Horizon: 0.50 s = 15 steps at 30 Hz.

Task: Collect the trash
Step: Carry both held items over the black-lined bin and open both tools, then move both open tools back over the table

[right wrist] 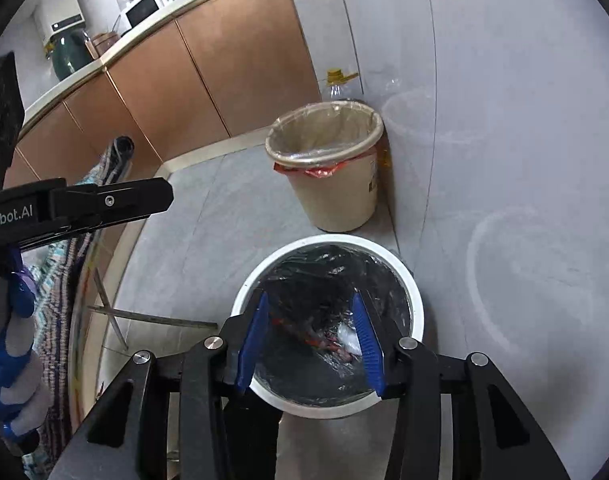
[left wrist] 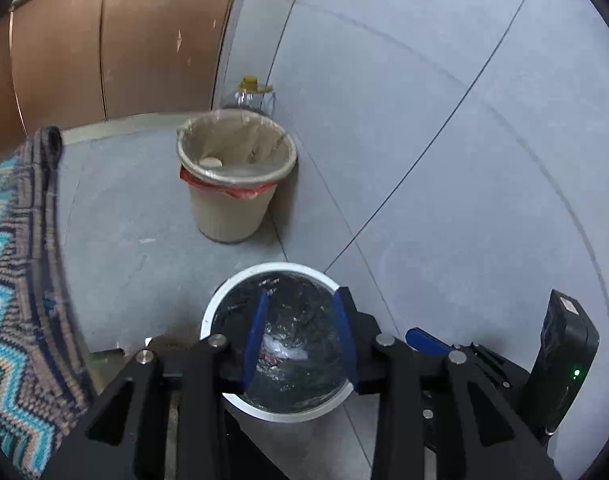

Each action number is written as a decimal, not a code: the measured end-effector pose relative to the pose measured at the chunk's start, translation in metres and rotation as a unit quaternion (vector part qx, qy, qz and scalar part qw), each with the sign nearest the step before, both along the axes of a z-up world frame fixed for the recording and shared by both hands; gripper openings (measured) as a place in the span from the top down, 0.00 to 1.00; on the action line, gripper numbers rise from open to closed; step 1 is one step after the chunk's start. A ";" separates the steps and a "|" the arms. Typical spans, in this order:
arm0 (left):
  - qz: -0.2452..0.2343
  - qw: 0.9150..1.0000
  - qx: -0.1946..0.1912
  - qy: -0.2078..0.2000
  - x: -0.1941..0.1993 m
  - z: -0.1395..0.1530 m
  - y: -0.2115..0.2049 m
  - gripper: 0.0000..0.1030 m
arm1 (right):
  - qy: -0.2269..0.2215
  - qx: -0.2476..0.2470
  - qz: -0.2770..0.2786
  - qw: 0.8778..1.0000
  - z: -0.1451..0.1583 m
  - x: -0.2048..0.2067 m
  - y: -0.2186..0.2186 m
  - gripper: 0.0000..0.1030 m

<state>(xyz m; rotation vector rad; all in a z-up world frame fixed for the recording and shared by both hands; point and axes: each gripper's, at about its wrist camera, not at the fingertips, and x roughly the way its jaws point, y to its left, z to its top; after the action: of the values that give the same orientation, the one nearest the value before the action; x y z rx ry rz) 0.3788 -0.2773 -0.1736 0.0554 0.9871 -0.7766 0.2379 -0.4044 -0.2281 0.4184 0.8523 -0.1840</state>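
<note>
Both pairs of blue fingers [left wrist: 256,340] [right wrist: 252,344] partly apart, empty, above the black-lined white bin [left wrist: 240,280] [right wrist: 414,280].

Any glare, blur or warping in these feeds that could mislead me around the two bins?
Left wrist: fisheye bends the wall seams; soft reflections on the wall; the black liner in the white bin glints, so its contents read poorly. Right wrist: the shiny wall mirrors both bins as ghost rings; the beige bin is sharp; the countertop at the edge is washed out by bright light.

free: open mouth of white bin [right wrist: 408,276] | obstacles: beige bin [right wrist: 336,184] behind, wall [right wrist: 524,120] right
</note>
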 end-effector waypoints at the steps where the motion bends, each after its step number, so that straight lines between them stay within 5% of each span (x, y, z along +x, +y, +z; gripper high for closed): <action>1: 0.003 1.000 -0.005 -0.010 -0.004 0.008 0.007 0.68 | -0.006 0.000 0.001 1.000 0.005 -0.002 0.003 0.57; 11: 0.064 0.993 -0.042 -0.095 -0.052 0.083 0.113 0.68 | -0.072 -0.027 0.065 0.995 0.086 -0.019 0.064 0.57; 15: 0.103 0.985 -0.033 -0.133 -0.074 0.105 0.176 0.55 | -0.099 -0.033 0.101 0.989 0.121 -0.022 0.101 0.57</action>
<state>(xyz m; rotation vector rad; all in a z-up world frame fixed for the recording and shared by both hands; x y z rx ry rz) 0.3049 -0.1015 -0.0688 -0.0007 0.6994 -0.5939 0.2158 -0.3032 -0.1075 0.2807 0.6849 0.0171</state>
